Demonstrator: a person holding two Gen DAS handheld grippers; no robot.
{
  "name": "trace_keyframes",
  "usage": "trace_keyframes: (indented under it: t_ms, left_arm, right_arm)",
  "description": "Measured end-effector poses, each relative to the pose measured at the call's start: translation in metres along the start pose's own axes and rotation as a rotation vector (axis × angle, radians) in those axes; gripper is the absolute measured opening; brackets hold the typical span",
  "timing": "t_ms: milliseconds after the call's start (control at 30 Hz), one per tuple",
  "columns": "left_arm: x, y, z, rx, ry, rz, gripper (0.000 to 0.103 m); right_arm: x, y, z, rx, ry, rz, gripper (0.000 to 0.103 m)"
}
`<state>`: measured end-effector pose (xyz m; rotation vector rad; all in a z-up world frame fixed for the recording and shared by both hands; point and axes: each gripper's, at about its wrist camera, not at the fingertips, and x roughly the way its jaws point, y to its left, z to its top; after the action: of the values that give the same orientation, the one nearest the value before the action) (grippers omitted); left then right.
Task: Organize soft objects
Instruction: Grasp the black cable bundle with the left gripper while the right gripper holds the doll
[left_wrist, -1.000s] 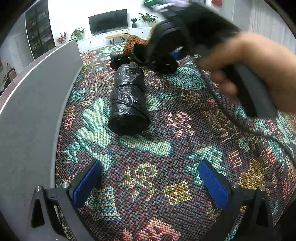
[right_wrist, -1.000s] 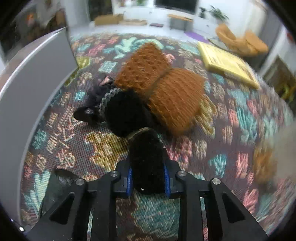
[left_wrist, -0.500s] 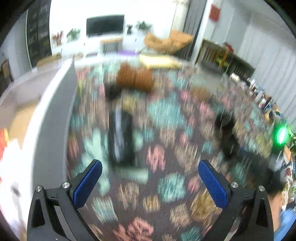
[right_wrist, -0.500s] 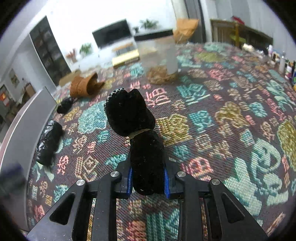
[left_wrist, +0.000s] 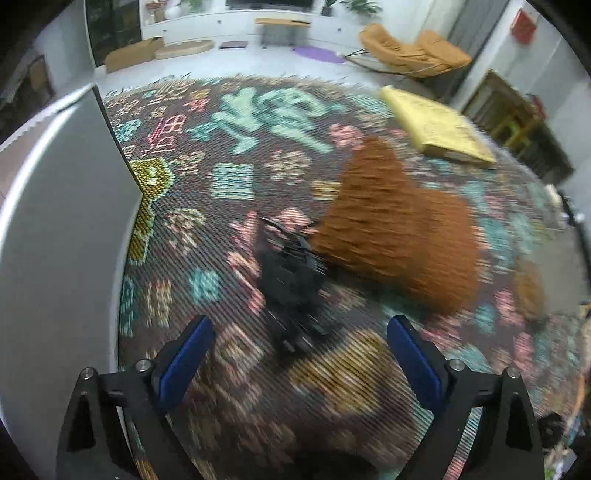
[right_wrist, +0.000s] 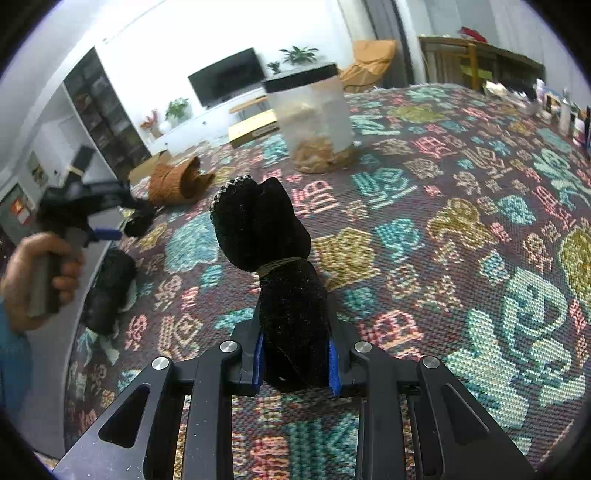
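My right gripper (right_wrist: 293, 363) is shut on a black fuzzy rolled sock (right_wrist: 273, 266) and holds it upright above the patterned cloth. My left gripper (left_wrist: 297, 362) is open and empty, just short of a small black soft item (left_wrist: 291, 288) that lies on the cloth. A brown knitted piece (left_wrist: 399, 236) lies right behind that item, touching it. In the right wrist view the left gripper (right_wrist: 110, 218) shows at far left, next to the black item (right_wrist: 138, 221) and the brown piece (right_wrist: 177, 181).
A grey panel (left_wrist: 62, 229) borders the cloth on the left. A black bag roll (right_wrist: 107, 291) lies near that panel. A clear jar with a black lid (right_wrist: 310, 118) stands at the back. A yellow flat pack (left_wrist: 436, 129) lies beyond the brown piece.
My right gripper has lifted the black sock away from the brown piece and swung right. My left gripper has moved forward past the black bag roll to the small black item.
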<state>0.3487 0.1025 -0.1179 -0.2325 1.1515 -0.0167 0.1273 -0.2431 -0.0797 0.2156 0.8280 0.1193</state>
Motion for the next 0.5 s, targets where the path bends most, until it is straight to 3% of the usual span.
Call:
trace_keyframes:
  t_ms: [33,100,167,200,233,267,333,400,500]
  left_arm:
    - [0.005,0.000,0.002,0.021,-0.009,0.025,0.088]
    - [0.005,-0.010,0.003,0.109,-0.040,0.073,0.074]
    - [0.005,-0.017,0.002,0.200,-0.058,0.082,0.044]
    - [0.005,-0.019,0.001,0.220,-0.056,0.081,0.044]
    - [0.003,-0.019,-0.001,0.234,-0.057,0.081,0.043]
    - [0.001,-0.018,-0.003,0.234,-0.061,0.066,0.043]
    - [-0.003,-0.010,-0.008,0.205,-0.055,0.017,0.042]
    - [-0.009,-0.003,-0.015,0.182,-0.059,-0.024,0.042]
    - [-0.012,-0.004,-0.028,0.191,-0.048,-0.039,0.042]
  right_arm:
    - [0.001,-0.001,0.001,0.002,0.002,-0.003,0.028]
    - [0.001,0.000,0.000,-0.006,0.005,-0.020,0.030]
    - [0.002,0.001,0.000,-0.016,0.014,-0.038,0.037]
    - [0.003,0.001,0.000,-0.014,0.018,-0.045,0.038]
    - [0.003,-0.001,-0.001,-0.007,0.022,-0.047,0.048]
    - [0.003,-0.003,-0.001,0.005,0.026,-0.048,0.064]
    - [0.001,-0.009,-0.001,0.043,0.024,-0.025,0.074]
    - [0.001,-0.014,0.004,0.057,0.044,-0.004,0.074]
    - [0.008,-0.007,0.021,-0.028,0.114,-0.002,0.074]
